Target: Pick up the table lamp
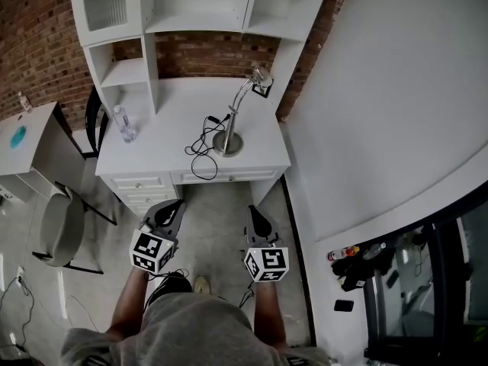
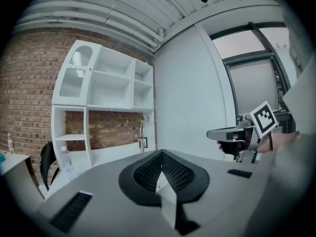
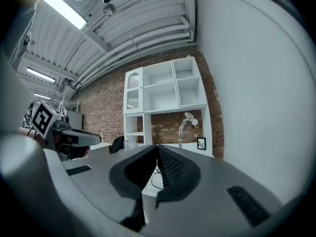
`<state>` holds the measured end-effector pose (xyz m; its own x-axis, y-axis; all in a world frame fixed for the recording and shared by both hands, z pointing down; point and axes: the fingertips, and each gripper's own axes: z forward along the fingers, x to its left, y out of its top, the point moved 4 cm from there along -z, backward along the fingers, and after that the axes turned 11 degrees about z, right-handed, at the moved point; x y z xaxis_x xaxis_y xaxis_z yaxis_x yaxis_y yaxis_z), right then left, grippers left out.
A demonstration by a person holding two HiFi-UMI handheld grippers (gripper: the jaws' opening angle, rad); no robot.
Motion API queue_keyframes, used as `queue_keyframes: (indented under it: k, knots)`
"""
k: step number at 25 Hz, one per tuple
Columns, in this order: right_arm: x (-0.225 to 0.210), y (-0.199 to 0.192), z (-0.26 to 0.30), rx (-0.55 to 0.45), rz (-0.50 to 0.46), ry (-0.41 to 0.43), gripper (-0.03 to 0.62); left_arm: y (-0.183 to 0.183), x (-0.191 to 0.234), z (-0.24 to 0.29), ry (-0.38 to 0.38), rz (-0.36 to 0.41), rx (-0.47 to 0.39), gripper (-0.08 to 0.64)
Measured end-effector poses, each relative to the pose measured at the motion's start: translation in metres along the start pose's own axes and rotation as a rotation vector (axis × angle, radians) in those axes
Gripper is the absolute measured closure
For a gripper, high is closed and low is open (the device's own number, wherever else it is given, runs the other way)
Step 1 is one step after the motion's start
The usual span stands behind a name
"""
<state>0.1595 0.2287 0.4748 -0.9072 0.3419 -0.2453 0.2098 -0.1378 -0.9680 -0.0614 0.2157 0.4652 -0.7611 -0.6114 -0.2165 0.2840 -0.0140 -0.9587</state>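
Observation:
The table lamp point(image 1: 229, 139) stands on the right part of a white desk point(image 1: 168, 128), with a round metal base, a thin curved neck and a small head point(image 1: 261, 76) leaning toward the wall. It also shows far off in the left gripper view point(image 2: 142, 132) and the right gripper view point(image 3: 183, 127). Both grippers are held over the floor in front of the desk, well short of the lamp. My left gripper point(image 1: 174, 204) point(image 2: 160, 154) is shut and empty. My right gripper point(image 1: 252, 210) point(image 3: 157, 149) is shut and empty too.
A black cable point(image 1: 201, 149) lies coiled left of the lamp base. A water bottle point(image 1: 125, 125) stands at the desk's left. A white hutch point(image 1: 191, 6) rises behind. A chair point(image 1: 65, 227) and side table point(image 1: 30, 139) sit left; a white wall point(image 1: 381, 113) right.

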Motion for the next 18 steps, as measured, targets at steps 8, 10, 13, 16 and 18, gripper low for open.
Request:
queue_keyframes:
  k: [8, 10, 13, 16, 18]
  knots:
    - [-0.018, 0.001, 0.039, 0.008, -0.009, -0.01, 0.569, -0.003, 0.026, 0.037, -0.003, -0.01, -0.009, 0.557]
    - [-0.023, 0.003, 0.052, 0.007, -0.008, -0.021, 0.569, -0.005, 0.035, 0.051, -0.016, -0.007, -0.01, 0.557]
    - [-0.032, 0.006, 0.075, 0.007, -0.014, -0.036, 0.569, -0.004, 0.052, 0.074, -0.029, -0.007, -0.023, 0.557]
    - [-0.041, 0.01, 0.104, 0.007, -0.02, -0.052, 0.569, -0.005, 0.073, 0.101, -0.047, -0.008, -0.02, 0.557]
    - [-0.048, 0.016, 0.123, 0.006, -0.019, -0.069, 0.569, -0.001, 0.087, 0.12, -0.061, -0.002, -0.026, 0.557]
